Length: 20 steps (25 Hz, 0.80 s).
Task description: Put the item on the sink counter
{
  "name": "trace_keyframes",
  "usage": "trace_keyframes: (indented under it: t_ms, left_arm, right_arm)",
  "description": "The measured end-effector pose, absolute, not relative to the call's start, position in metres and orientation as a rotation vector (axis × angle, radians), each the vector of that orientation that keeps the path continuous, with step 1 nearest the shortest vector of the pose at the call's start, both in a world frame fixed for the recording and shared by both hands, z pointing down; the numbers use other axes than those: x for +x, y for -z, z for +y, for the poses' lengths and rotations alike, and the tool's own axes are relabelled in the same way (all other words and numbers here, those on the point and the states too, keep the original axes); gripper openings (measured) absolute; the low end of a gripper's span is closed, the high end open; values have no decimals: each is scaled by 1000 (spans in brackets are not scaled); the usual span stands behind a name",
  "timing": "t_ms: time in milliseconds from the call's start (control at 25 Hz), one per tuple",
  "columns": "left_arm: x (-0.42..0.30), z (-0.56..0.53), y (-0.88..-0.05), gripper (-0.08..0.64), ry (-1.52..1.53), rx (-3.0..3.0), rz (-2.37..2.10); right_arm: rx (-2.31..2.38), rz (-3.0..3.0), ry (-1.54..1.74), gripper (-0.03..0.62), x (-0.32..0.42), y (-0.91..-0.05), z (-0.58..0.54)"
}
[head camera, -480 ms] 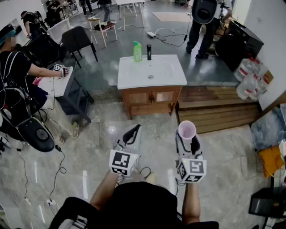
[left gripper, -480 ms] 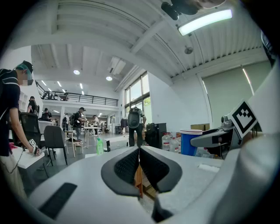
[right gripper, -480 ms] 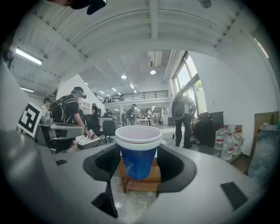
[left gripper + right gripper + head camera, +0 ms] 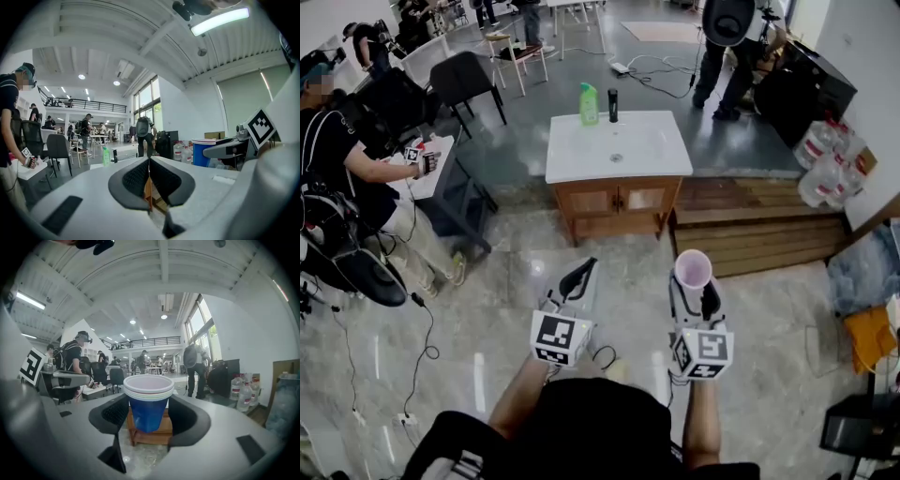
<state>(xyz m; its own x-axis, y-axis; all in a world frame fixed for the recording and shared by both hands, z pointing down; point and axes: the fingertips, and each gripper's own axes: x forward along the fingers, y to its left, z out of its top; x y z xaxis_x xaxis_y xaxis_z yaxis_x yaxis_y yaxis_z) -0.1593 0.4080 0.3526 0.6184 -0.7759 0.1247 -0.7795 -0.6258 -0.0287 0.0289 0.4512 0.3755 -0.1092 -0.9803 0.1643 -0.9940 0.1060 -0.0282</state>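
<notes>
1. The fingers of the right gripper press the sides of an upright stack of blue cups; the top cup's white inside shows bare.
2. The fingers of the left gripper are together, holding nothing.
3. At 12 o'clock, well apart from the cups, the sink worktop carries a green bottle and a dark bottle.

The cup is smooth, glossy blue plastic with a white rim. The left gripper and right gripper have matt, pale grey plastic shells. Their pads are black and finely dimpled. Far ahead, the sink counter has a glossy white top on a varnished wood cabinet. The floor is polished, marble-like stone that mirrors the lights.
</notes>
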Motion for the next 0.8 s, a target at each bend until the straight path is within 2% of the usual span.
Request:
trace_keyframes:
  t_ms: [360, 800]
  left_arm:
    - [-150, 381, -356, 6, -198, 2812, -1317]
    - [-146, 274, -363, 6, -177, 2834, -1265]
  right_arm:
    - [2037, -2243, -216, 264, 35, -384, 427]
    - [2067, -2196, -223, 264, 35, -389, 332]
